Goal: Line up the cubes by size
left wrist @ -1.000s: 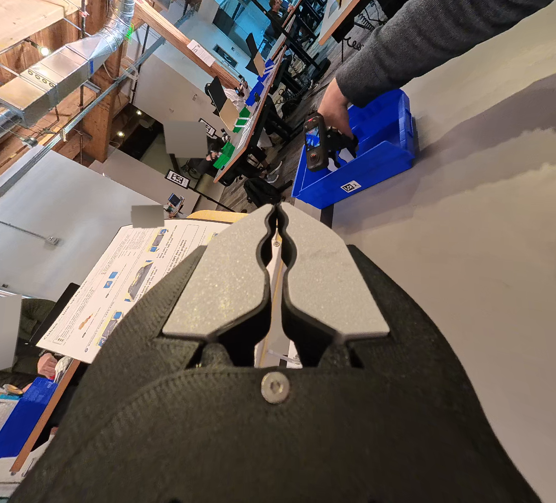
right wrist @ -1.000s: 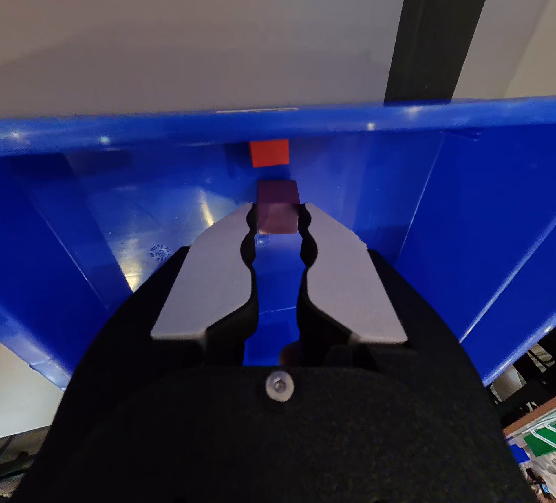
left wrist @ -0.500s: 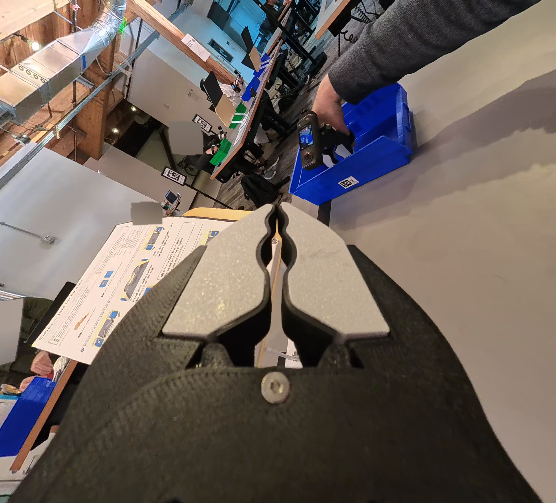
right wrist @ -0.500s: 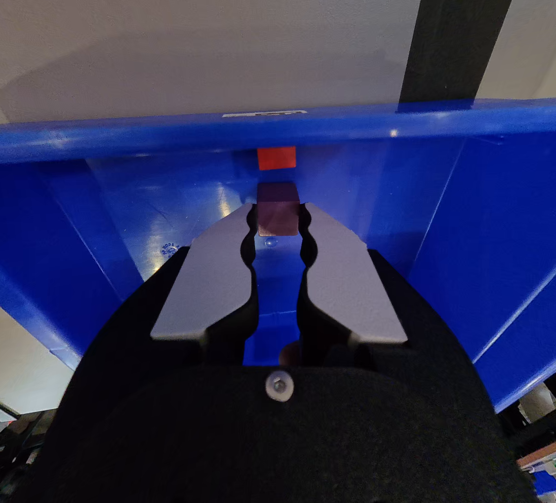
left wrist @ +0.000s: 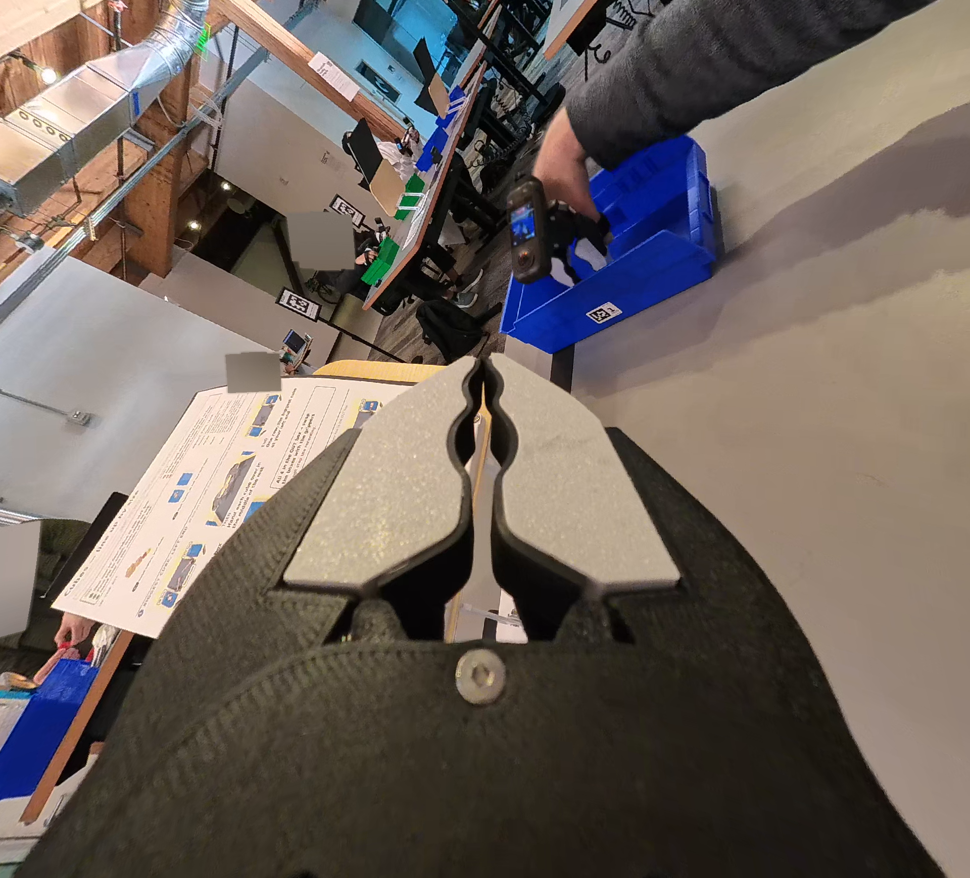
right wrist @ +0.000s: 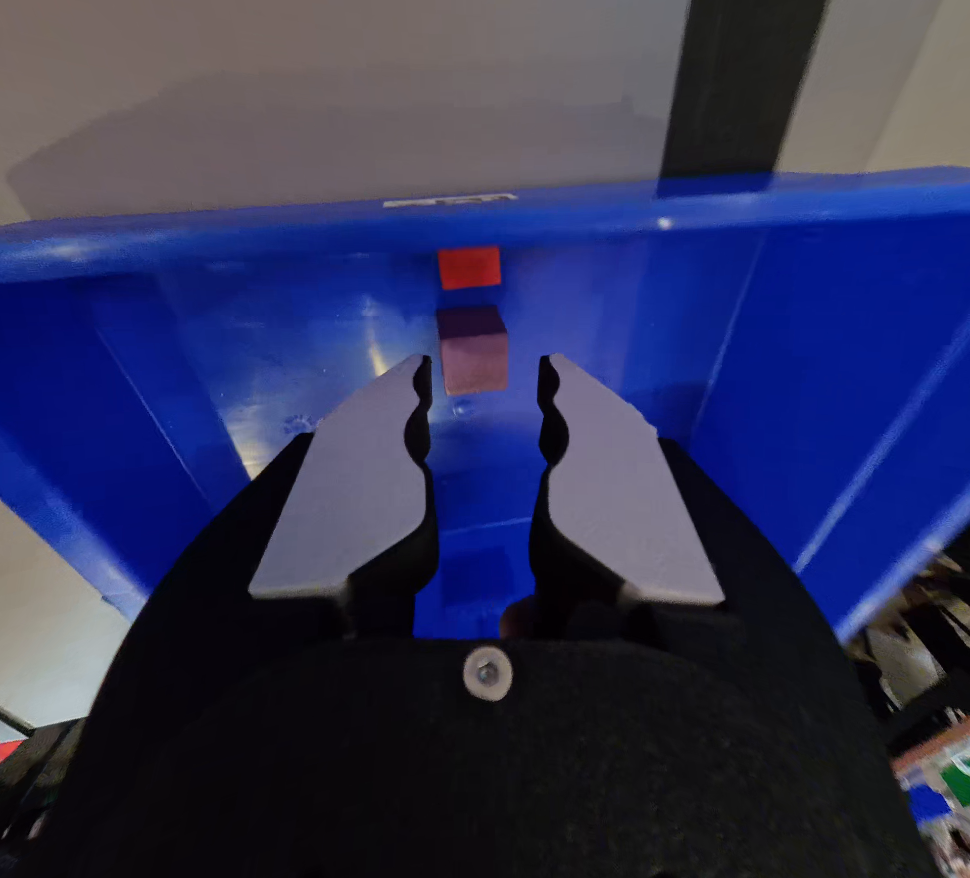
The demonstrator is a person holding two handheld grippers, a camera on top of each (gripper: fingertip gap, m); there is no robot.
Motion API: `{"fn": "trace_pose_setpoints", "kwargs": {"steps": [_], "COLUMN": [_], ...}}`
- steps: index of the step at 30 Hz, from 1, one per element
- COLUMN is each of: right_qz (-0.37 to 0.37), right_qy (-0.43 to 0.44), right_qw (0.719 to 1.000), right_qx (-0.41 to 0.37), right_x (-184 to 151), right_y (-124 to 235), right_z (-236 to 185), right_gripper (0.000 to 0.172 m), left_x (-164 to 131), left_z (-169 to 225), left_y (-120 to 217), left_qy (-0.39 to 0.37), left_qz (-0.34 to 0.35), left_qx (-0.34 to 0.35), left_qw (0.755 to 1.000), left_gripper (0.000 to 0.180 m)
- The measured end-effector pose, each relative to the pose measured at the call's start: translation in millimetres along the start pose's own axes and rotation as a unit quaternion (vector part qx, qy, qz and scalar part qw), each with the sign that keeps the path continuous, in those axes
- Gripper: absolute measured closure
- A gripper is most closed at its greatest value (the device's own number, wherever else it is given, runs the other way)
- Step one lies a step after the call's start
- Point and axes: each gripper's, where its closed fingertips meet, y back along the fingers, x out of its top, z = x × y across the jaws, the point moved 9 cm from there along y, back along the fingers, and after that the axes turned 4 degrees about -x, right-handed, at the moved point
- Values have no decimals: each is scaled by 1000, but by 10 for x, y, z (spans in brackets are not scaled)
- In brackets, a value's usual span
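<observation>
**Right claw spread around the purple cube in the blue bin**

We start with the pale grey desk (left wrist: 787, 433), which fills the right of the left wrist view and shows beyond the bin in the right wrist view. On it, near its far edge, stands the blue bin (left wrist: 619, 296), a small black-and-white tag stuck to its outer wall. A grey sleeve (left wrist: 735, 39) reaches down into the bin, and the hand (left wrist: 561, 170) at its end holds our right claw there, behind a dark camera body.

Off the desk's left side we see a printed instruction sheet (left wrist: 210, 485) lying on a wooden surface.

Our left claw (left wrist: 484, 372) hangs above the desk, well apart from the bin, with its two grey fingers pressed together at the tips and nothing between them.

Our right claw (right wrist: 485, 364) sits inside the bin, fingers spread wide. The purple cube (right wrist: 474, 359) rests on the bin floor just past and between the fingertips, nearer the left one, with blue floor showing on either side of it, so neither pad touches it. Beyond it, against the far wall of the bin, sits the smaller red cube (right wrist: 468, 267), in line with the purple one and apart from it.
</observation>
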Motion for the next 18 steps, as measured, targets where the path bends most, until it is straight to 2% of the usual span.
{"fn": "trace_pose_setpoints", "kwargs": {"steps": [5, 7, 12, 18], "right_qz": [22, 61, 197, 328], "right_qy": [-28, -39, -15, 30], "right_qw": [991, 979, 936, 891], "right_qx": [-128, -190, -291, -312], "right_x": [57, 196, 842, 1684], "right_y": [717, 1064, 1644, 1955], "right_z": [-110, -256, -844, -1387], "right_gripper": [138, 140, 143, 144], "left_x": [6, 14, 50, 99], "left_z": [-10, -13, 11, 44], "left_y": [33, 44, 64, 117], "left_qy": [-1, 0, -11, -30], "left_qz": [1, 4, -3, -24], "left_qx": [5, 6, 9, 22], "left_qw": [1000, 1000, 1000, 999], "left_gripper": [180, 180, 180, 180]}}
